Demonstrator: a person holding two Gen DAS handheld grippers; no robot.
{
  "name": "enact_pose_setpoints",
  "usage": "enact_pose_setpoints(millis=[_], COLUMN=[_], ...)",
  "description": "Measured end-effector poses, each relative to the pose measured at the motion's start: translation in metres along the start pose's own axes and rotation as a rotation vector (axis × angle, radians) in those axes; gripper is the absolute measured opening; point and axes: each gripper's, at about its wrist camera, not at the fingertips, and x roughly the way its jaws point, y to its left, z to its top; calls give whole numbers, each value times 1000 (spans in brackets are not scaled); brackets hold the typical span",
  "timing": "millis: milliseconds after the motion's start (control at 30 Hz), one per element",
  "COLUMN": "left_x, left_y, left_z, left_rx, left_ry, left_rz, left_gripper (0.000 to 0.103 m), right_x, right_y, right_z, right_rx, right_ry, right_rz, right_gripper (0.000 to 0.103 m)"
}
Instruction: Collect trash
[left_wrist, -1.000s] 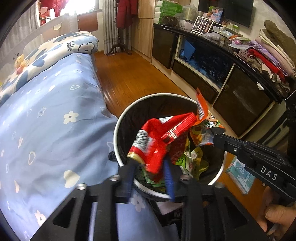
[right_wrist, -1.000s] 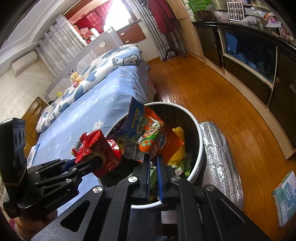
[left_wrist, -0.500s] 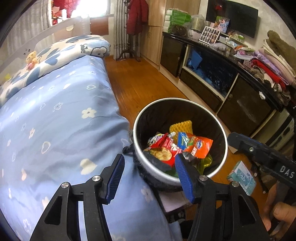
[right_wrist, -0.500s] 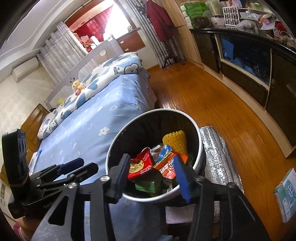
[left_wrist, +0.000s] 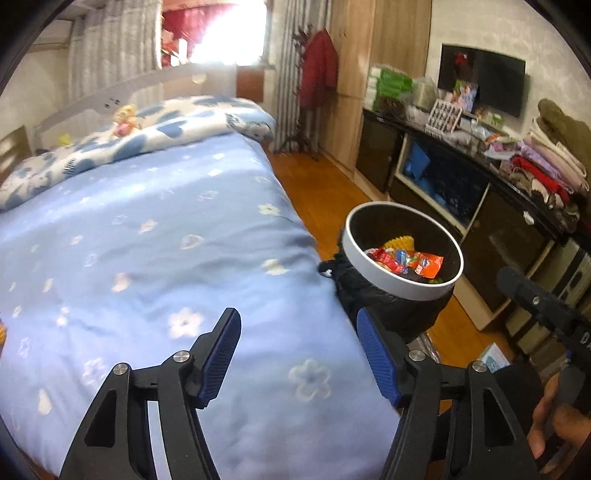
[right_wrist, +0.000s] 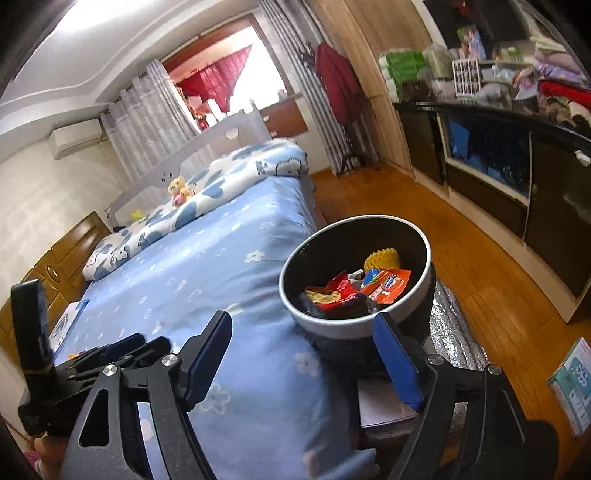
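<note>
A round trash bin (left_wrist: 369, 264) (right_wrist: 332, 326) with a white rim and black liner stands on the floor against the bed's right side. Red, orange and yellow snack wrappers (left_wrist: 406, 258) (right_wrist: 358, 286) lie inside it. My left gripper (left_wrist: 297, 326) hangs over the blue bed, back and left of the bin, its jaws opening with nothing between them. My right gripper (right_wrist: 303, 330) is just in front of the bin's near rim, its jaws also opening and empty. In the right wrist view the left gripper (right_wrist: 122, 345) shows at lower left.
A bed with a blue flowered sheet (left_wrist: 147, 258) (right_wrist: 207, 273) fills the left. A dark low cabinet (left_wrist: 461, 192) (right_wrist: 517, 177) piled with clothes runs along the right wall. A silver foil mat (right_wrist: 458, 343) and a small box (right_wrist: 574, 384) lie on the wooden floor (right_wrist: 461, 258).
Both grippers let go of their wrappers, which dropped into the bin. Both then opened wide and drew back and up from the bin, the left swinging out over the bed.
</note>
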Motion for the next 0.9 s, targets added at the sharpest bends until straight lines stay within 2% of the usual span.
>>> enact_pose_setpoints(millis=[67,233,300,367,400,467,600,700,800,900], left_x=[-23,-85,-106,-129,-141,-152,-161,-164,-163,-156], left_y=[1,0,-2,-2,-2,-6,-9,-10,-16,-31], left_z=[-12,-37,-44,-51,-57,-68,-94,-111,-119,-109], left_rx=[0,-9,-10,-20,-31,-42,-64,-85,-91,-84], left_ry=[-47,-180,-229,-283,-316,-353,-360,-348,-339,-335], left_rz=[29,98,133,187,218,255,301,342,371,392], left_gripper=[66,79,83,96,102,103,102,103,103,103], right_x=[-8,-33,-45,-63,-70,-83,-81,-71,-69,-68], right_y=[9,43,57,74,79,90,102,105,106,110], right_z=[-8,-13,-6,3,5,6,-6,-20,-33,-39], right_rx=[-12,-102,-144,-183,-197,-225,-255,-263,-282,-305], right_ry=[-26,-96,-134,-201,-231,-292,-305,-281,-274,-272], right_rz=[-2,11,18,27,33,43,32,38,47,47], right_gripper=[81,81,87,102,103,103,103,103,103,103])
